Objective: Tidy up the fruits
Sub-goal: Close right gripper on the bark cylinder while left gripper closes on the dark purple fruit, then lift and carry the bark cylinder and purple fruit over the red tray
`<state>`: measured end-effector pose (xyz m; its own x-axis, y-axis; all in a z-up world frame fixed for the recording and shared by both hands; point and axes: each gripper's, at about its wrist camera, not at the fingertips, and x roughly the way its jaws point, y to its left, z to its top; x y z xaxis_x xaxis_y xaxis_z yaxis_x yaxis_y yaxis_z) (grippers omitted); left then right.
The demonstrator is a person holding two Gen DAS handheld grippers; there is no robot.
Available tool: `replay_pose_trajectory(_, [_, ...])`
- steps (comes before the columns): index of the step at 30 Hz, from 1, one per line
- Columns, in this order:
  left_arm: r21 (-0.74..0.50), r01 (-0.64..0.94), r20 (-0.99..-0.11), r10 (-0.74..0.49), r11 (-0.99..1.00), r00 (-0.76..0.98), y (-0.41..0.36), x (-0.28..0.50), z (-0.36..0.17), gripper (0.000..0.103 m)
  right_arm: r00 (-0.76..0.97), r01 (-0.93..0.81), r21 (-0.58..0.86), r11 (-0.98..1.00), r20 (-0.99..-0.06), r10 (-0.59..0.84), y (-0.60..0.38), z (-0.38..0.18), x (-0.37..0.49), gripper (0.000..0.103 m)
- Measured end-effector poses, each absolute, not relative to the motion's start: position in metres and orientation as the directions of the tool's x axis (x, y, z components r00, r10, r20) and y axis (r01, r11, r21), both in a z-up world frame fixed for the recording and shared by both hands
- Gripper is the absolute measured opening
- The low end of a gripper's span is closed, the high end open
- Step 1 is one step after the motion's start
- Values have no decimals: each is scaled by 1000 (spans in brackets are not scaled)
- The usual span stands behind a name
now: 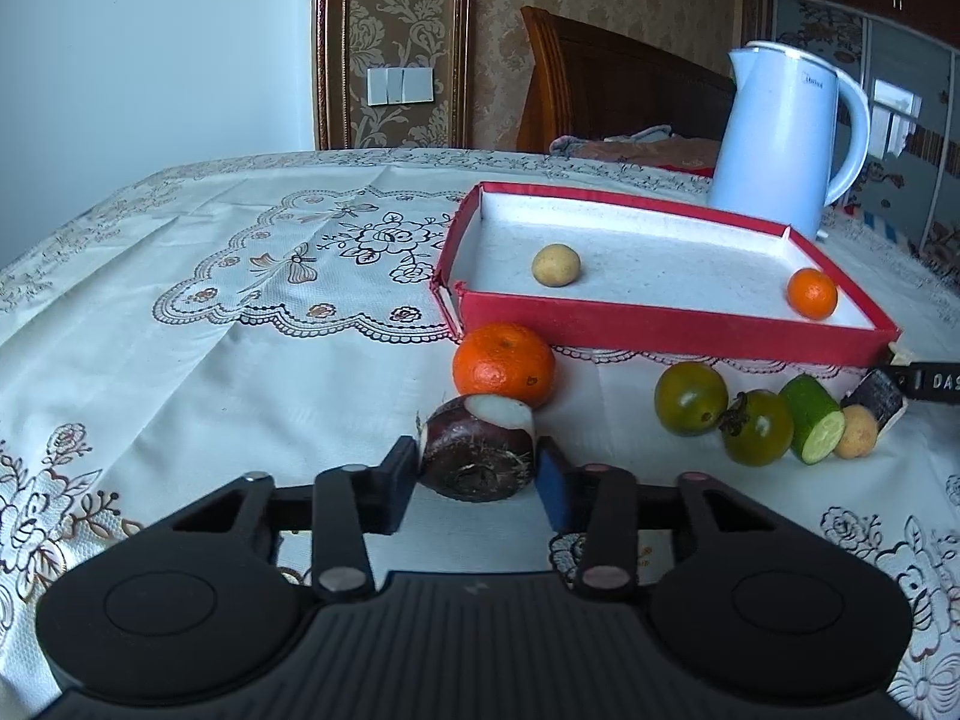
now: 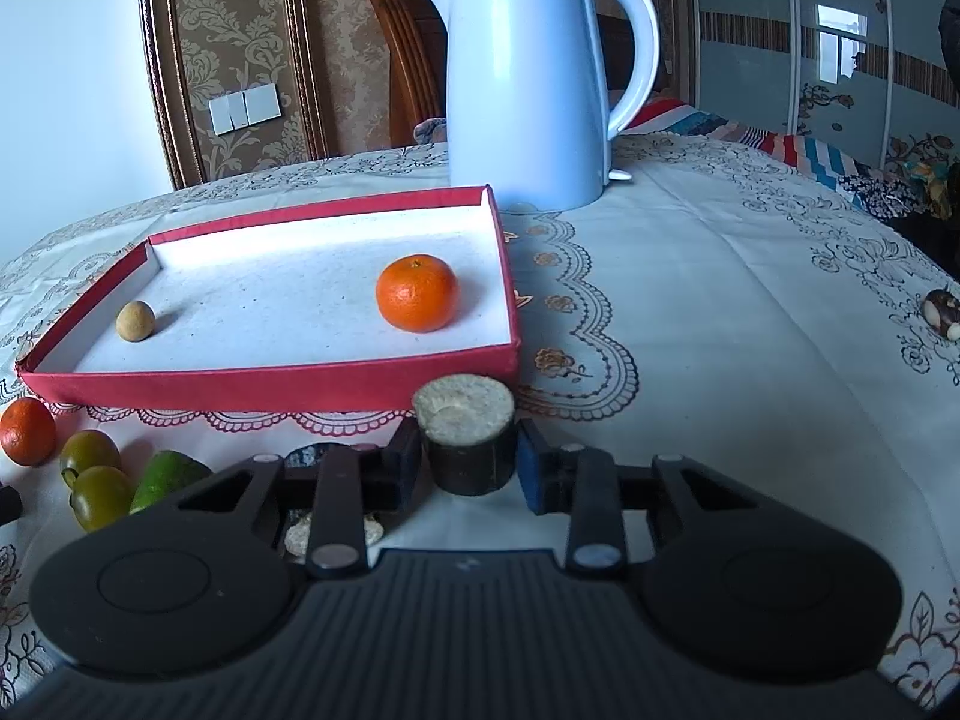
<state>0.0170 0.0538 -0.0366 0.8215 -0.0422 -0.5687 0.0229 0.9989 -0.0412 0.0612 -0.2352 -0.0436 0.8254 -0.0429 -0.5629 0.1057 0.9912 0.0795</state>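
left gripper (image 1: 477, 468): clamped on dark water chestnut (image 1: 477, 450), in front of red tray (image 1: 660, 324)
tray contents: longan (image 1: 556, 264) left, small tangerine (image 1: 812, 293) right, so two in
still outside: big tangerine (image 1: 503, 365), two green tomatoes (image 1: 690, 398), cucumber piece (image 1: 811, 419), along tray's front wall
right gripper (image 2: 468, 462): gripping sugarcane stub (image 2: 468, 444), tray's front-right corner
progress: early, most left

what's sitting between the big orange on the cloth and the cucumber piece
Two green tomatoes, side by side on the cloth, between orange and cucumber; left wrist view.
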Motion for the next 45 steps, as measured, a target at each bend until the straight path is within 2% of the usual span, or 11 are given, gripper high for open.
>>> replay_pose_trajectory(14, [-54,52,-544,-73,997,836,50,9,-26,41,846,111,92,990,-531,-45,-238,-41,50,32])
replay_pose_trajectory(25, [-31,139,-534,-134,990,835,19,7,-5,41,872,72,35,997,-487,-46,-217,-32,26,31])
replay_pose_trajectory(40, [-56,186,-534,-187,981,825,1,17,20,41,878,28,14,1000,-478,-17,-206,3,11,32])
replay_pose_trajectory(45, [-53,183,-506,-184,982,842,1,9,32,41,891,15,-7,1000,-454,-16,-202,17,3,32])
